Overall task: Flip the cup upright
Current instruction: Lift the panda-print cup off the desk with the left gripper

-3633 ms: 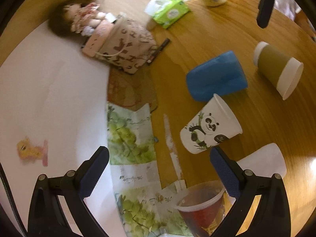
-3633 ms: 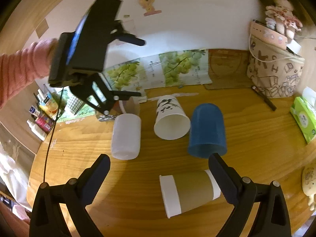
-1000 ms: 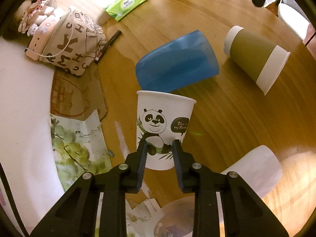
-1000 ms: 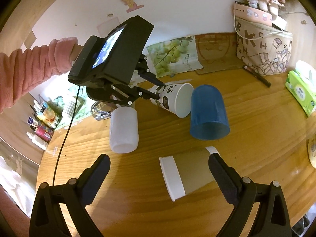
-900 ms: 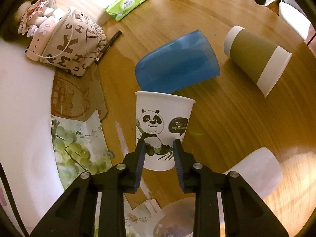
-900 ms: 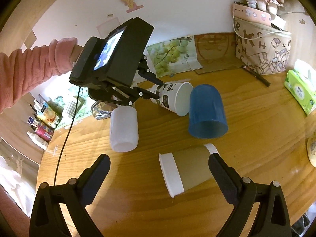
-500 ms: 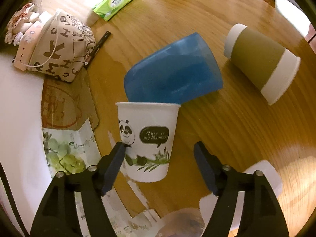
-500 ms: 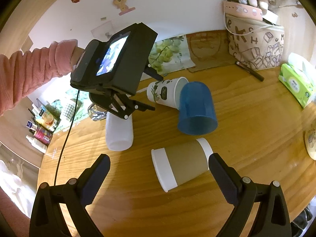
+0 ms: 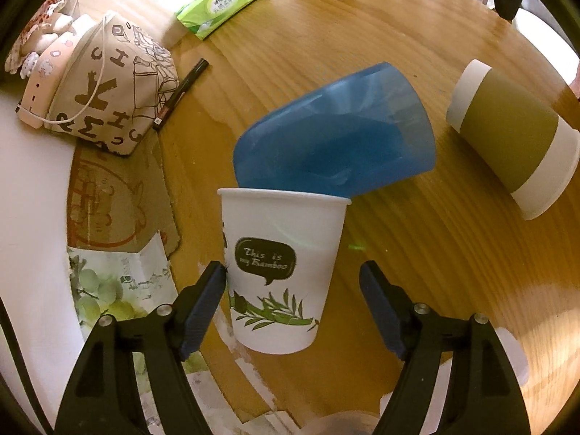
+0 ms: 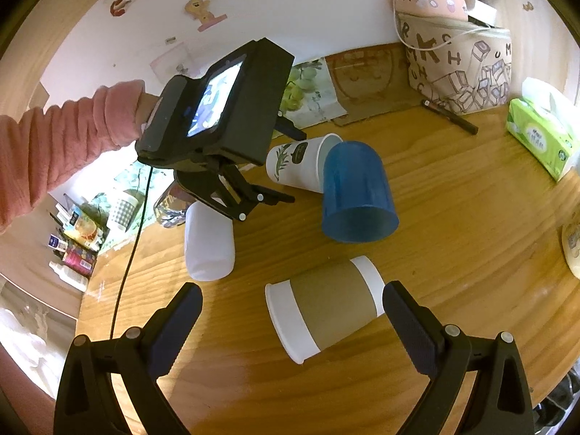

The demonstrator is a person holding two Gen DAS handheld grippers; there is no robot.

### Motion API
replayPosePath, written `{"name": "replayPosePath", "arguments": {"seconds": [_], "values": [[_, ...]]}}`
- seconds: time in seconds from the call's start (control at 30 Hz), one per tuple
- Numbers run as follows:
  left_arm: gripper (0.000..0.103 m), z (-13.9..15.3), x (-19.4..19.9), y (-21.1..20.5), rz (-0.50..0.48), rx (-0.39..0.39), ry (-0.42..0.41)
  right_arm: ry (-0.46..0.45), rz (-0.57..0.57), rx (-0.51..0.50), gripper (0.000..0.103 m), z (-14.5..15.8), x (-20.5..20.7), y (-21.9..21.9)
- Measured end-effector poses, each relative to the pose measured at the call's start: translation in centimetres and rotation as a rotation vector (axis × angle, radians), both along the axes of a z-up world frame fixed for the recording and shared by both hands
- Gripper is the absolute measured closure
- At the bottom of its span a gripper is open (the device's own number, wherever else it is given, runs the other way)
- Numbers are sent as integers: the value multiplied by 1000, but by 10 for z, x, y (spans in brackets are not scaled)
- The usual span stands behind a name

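Release step: your left gripper (image 9: 293,282), jaws wide, straddles the upright panda cup (image 9: 281,272) touching the blue cup (image 9: 333,134); withdraw straight back; your right gripper (image 10: 290,322) hovers wide, empty.

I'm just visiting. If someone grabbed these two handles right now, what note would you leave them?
Left gripper: open, fingers either side of the bamboo-print paper cup, not gripping.
Right gripper: open, empty, over the brown-sleeved cup.
The paper cup is tilted, rim against the blue cup; the blue cup, brown-sleeved cup and frosted cup lie on their sides.
Done: none upright. Left: stand them up.
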State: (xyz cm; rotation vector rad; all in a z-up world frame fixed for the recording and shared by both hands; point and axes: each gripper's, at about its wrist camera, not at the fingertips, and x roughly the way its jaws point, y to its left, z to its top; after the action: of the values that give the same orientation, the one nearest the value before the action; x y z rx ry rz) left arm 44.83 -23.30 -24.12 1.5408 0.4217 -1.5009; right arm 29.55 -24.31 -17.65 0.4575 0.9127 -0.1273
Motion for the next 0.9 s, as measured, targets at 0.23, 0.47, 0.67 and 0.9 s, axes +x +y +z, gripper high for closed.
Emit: {"name": "replayPosePath", "arguments": {"seconds": [0.23,0.47,0.67,0.9], "values": [[31,-1,4,-5,16,4,31,2,-16,16,3,1,2,0],[37,2,10,-9,51,12,65,9,-20,20,3,1,3,3],[38,3,10,-7,74,16,92,9,-27,33,3,2,3,3],[38,16,12,-1,148,-19,109,-10,-29,54,3,4,3,-1]]}}
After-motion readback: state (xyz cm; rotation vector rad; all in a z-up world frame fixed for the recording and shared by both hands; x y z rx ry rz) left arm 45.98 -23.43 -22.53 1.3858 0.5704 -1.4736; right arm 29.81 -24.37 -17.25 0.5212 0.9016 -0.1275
